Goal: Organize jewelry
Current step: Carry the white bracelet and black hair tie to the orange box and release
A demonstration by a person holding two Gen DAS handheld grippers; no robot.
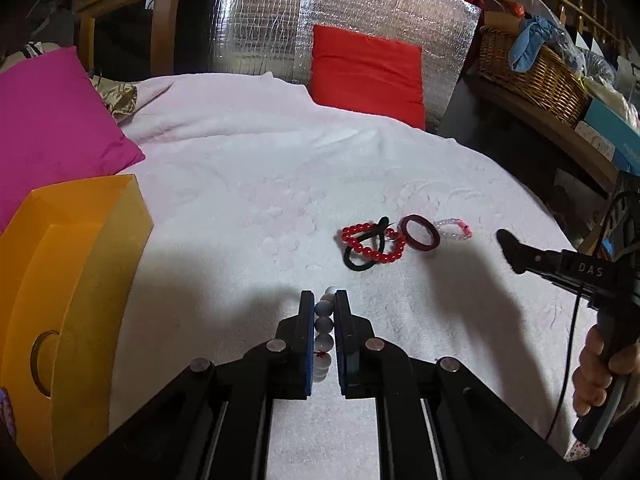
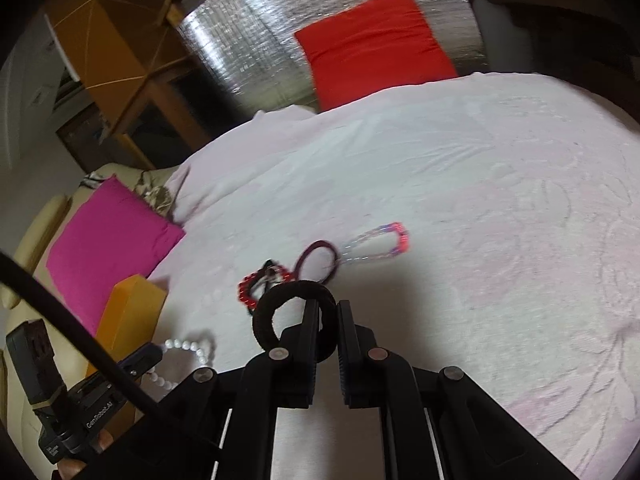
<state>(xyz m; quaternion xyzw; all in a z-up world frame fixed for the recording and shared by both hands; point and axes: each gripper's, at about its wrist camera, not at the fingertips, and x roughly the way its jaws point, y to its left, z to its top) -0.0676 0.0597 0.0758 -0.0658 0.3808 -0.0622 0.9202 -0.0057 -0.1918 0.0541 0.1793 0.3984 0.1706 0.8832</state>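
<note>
**Dim indoor light, fisheye distortion, motion blur**

Soft dark shadows are cast on the pale blanket (image 1: 248, 184). Glare is seen on the silver foil panel (image 1: 344, 12). Edges are bent and darkened. The right wrist view is smeared by motion blur.

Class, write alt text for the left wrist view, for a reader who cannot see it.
The left gripper is shut on a white bead bracelet above a pale towel. Ahead lie a red bead bracelet, a black hair tie, a maroon ring and a pink bead bracelet; an orange box stands left.
</note>
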